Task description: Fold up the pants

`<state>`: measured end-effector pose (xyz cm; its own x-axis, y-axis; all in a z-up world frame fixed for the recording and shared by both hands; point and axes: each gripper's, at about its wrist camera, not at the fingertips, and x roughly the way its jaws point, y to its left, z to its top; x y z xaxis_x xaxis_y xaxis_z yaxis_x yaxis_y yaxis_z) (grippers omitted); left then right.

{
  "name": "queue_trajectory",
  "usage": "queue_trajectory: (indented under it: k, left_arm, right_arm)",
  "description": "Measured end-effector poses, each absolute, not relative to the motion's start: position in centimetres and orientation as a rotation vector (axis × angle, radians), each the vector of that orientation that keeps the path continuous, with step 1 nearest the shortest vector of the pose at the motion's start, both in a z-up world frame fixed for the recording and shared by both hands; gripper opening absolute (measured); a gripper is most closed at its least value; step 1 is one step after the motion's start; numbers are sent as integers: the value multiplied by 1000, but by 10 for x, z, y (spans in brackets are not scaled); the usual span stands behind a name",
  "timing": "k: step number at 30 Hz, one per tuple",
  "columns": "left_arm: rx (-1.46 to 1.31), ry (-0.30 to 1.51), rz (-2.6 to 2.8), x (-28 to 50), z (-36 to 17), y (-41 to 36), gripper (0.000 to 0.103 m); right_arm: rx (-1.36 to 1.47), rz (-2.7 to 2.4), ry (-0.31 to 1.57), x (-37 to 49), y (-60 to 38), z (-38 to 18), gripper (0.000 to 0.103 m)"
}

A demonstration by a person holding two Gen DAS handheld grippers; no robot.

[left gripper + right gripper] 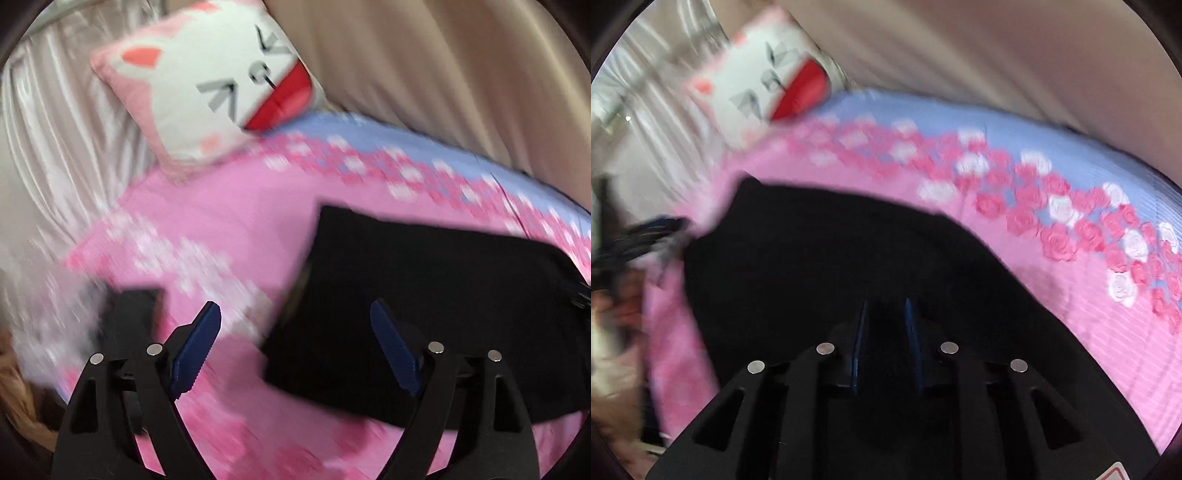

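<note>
Beside the pants' (424, 295) edge, pink bedspread (221, 206) lies bare.

One pair of black pants (424, 295) lies on the bed, a single dark garment with no second piece of clothing beside it. One bedspread (229, 206) covers the bed, pink with a blue band and a strip of printed roses, too blurred to count. One cushion (207, 88) with a cat face sits at the head. Two hand-held grippers are in play, the left hand-held gripper (295, 325) and the right hand-held gripper (885, 325), each with two fingers carrying blue pads.
</note>
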<state>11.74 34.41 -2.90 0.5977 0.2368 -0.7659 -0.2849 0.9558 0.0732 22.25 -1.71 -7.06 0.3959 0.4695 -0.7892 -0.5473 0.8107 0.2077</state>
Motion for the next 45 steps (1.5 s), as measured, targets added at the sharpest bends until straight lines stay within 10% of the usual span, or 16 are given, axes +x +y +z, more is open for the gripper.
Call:
queue_trajectory:
  k: [10,17,29,32,45]
  left_arm:
    - [45,871,512,155,-64,351,78]
    - [123,760,623,124,-13,323,87]
    - [69,720,245,99,20,158,98]
    - [79,754,186,107,10,115,98]
    - [220,779,98,111,-10,23,98]
  right_arm:
    - [155,621,903,174,-69,-50,27]
    - [211,192,798,76,-243,-45,52]
    - [323,-343,780,-2,-517,-59,64]
    - [307,-248,823,18,-519,-75,7]
    - [277,-211,709,-10,-509,-51,15]
